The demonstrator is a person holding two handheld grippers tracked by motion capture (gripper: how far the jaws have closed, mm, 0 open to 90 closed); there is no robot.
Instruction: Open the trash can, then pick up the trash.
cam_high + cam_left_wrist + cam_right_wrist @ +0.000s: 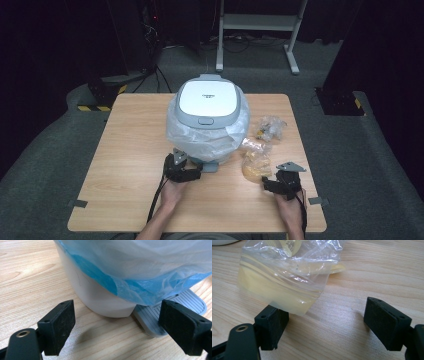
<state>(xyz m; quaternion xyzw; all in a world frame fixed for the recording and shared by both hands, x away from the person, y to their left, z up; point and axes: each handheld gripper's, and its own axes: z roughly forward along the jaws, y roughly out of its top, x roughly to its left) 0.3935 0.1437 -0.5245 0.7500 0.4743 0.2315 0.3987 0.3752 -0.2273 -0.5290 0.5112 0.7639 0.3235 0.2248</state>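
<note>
A white pedal bin (208,100) with a grey-rimmed lid stands mid-table, lined with a translucent bag (140,282) that hangs over its sides. Its grey ribbed foot pedal (175,307) juts out at the near side. My left gripper (192,172) is open just in front of the pedal (209,166) and the bin's base (100,297), holding nothing. A clear plastic bag with yellow contents (255,164) lies to the right of the bin. My right gripper (270,185) is open beside it; the bag's lower edge (279,287) overhangs the left jaw.
A second crumpled clear bag (270,127) with small items lies farther back on the right. The wooden table (125,150) has bare room on its left half and along the near edge. A metal stand (257,22) is on the floor beyond.
</note>
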